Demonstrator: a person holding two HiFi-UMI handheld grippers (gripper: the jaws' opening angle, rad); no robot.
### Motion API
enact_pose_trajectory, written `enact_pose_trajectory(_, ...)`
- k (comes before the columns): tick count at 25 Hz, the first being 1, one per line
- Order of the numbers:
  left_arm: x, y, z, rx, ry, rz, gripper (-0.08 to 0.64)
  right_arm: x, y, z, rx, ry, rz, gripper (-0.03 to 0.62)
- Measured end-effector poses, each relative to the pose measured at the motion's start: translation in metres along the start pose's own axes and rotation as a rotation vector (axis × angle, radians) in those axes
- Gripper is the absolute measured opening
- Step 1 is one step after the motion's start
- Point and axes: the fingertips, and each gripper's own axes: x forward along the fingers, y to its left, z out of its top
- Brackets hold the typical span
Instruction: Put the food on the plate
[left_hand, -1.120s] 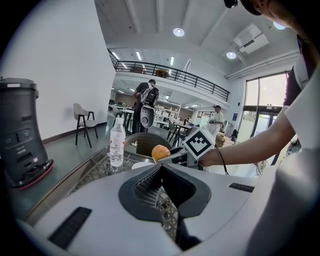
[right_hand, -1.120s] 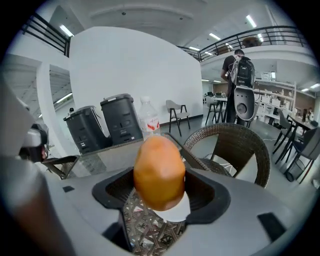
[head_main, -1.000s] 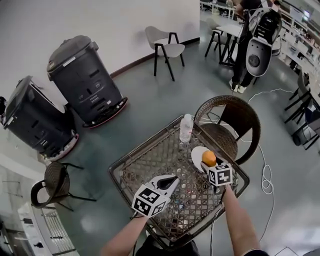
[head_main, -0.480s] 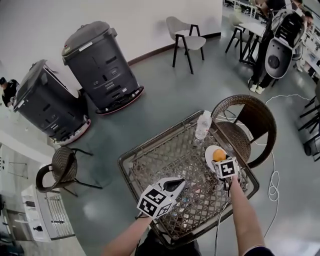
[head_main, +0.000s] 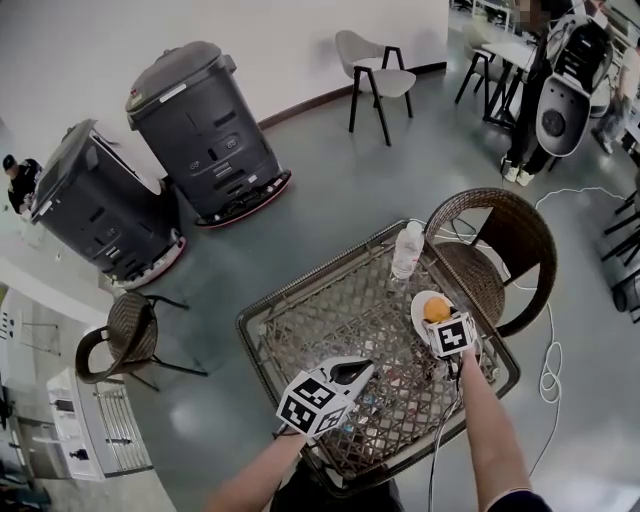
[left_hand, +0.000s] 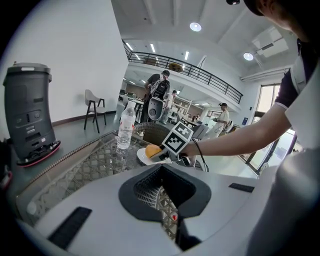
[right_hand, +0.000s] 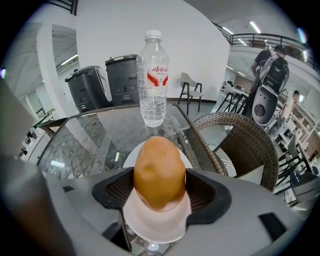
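Observation:
An orange-brown oval food item (right_hand: 159, 172) sits between the jaws of my right gripper (right_hand: 159, 192), which is shut on it. The food (head_main: 437, 309) hangs just over a small white plate (head_main: 419, 306) at the right side of the glass-topped wicker table (head_main: 320, 320). In the left gripper view the food (left_hand: 152, 150) and plate (left_hand: 142, 159) lie ahead beside the right gripper (left_hand: 159, 155). My left gripper (head_main: 352, 372) hovers over the table's near middle, jaws together, holding nothing (left_hand: 162, 200).
A clear water bottle (head_main: 405, 250) stands upright just beyond the plate, also close ahead in the right gripper view (right_hand: 154, 85). A wicker chair (head_main: 500, 240) is right of the table. Two dark bins (head_main: 200, 130) stand on the floor at the far left.
The head view swung between one second ago and half a second ago. Since then the right gripper with the food stays over the plate, and the left gripper has barely moved.

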Motion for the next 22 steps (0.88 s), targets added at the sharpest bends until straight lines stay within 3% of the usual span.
enact_pose_trajectory(6,-0.001,-0.002,0.003,0.003,0.007,0.005,0.008,0.003,-0.002,-0.003,0.006,-0.011,0.015,0.325)
enact_pose_trajectory(11,0.001,-0.008,0.004,0.006,0.0,-0.014,0.008,-0.012,-0.008,0.005,0.056,-0.095,-0.002,0.339)
enact_pose_trajectory(20,0.006,-0.036,0.018,0.057,-0.041,-0.149,0.008,-0.085,0.016,-0.011,0.177,-0.25,-0.035,0.336)
enact_pose_trajectory(22,0.006,-0.044,0.026,0.093,-0.048,-0.194,0.008,-0.114,0.021,-0.009,0.202,-0.313,-0.06,0.266)
